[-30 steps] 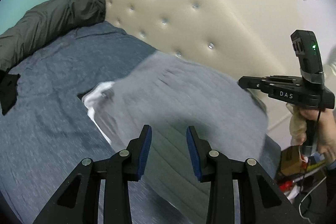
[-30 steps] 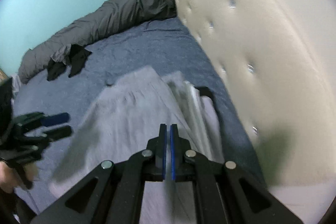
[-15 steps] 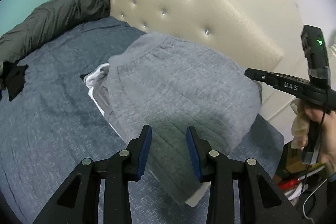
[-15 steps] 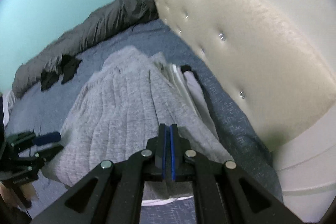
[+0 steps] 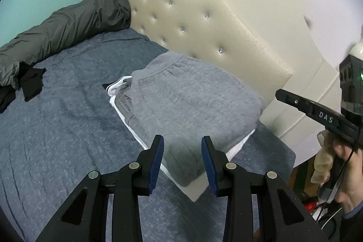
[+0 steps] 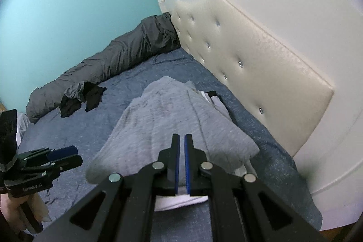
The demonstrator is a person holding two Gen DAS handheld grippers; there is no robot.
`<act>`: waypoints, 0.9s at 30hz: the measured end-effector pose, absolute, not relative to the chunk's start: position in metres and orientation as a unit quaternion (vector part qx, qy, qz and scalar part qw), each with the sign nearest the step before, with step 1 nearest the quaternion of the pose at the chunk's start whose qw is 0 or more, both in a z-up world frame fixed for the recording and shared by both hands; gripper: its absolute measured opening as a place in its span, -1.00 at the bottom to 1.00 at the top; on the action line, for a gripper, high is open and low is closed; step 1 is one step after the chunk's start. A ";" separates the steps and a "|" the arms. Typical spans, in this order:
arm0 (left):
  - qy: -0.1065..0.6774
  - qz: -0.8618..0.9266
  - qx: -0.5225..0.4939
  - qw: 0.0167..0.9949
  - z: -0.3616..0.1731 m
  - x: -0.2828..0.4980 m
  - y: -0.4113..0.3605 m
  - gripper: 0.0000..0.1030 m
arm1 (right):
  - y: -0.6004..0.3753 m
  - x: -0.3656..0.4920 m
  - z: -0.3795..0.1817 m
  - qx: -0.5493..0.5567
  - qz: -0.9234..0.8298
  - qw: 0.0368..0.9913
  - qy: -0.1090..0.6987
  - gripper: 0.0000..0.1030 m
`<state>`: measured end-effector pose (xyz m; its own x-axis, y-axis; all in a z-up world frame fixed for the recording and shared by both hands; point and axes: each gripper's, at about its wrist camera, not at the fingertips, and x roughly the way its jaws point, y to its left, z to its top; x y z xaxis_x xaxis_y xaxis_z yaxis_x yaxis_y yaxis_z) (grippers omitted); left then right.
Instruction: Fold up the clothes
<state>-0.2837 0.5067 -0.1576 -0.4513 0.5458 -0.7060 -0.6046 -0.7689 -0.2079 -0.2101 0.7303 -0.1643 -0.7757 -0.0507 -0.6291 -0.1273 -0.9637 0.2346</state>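
Now the grey garment (image 5: 195, 103), swung through the air a second ago, is laid folded on the stack near the headboard (image 5: 204, 22) of the bed (image 5: 56, 124). The left tongs (image 5: 181, 149) are held released; the right tongs (image 6: 181, 160) are clenched, with nothing seen gripped. One fold is judged complete.

Open blue bedsheet (image 5: 68, 128) lay free to the left of the folded grey garment (image 5: 192, 101). Headboard (image 5: 204, 22) stood close behind the pile, w/ only a narrow strip between. Dark duvet roll (image 5: 68, 24) & black clothes (image 5: 29, 83) blocked the far edge by the wall.
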 end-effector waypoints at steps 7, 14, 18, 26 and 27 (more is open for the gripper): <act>0.034 0.860 -0.382 0.338 -0.130 -0.255 0.494 -0.27 | 0.720 -0.175 -0.145 -0.318 0.938 0.027 0.135 -0.94; 0.028 0.868 -0.364 0.336 -0.107 -0.229 0.479 -0.23 | 0.709 -0.147 -0.127 -0.304 0.943 0.031 0.129 -0.94; 0.023 0.872 -0.357 0.335 -0.097 -0.215 0.467 -0.22 | 0.700 -0.131 -0.114 -0.296 0.947 0.031 0.124 -0.94; 0.014 0.877 -0.339 0.340 -0.078 -0.189 0.442 -0.16 | 0.677 -0.101 -0.093 -0.289 0.950 0.041 0.109 -0.91; 0.013 0.878 -0.337 0.341 -0.076 -0.186 0.438 -0.14 | 0.673 -0.096 -0.090 -0.287 0.951 0.043 0.109 -0.90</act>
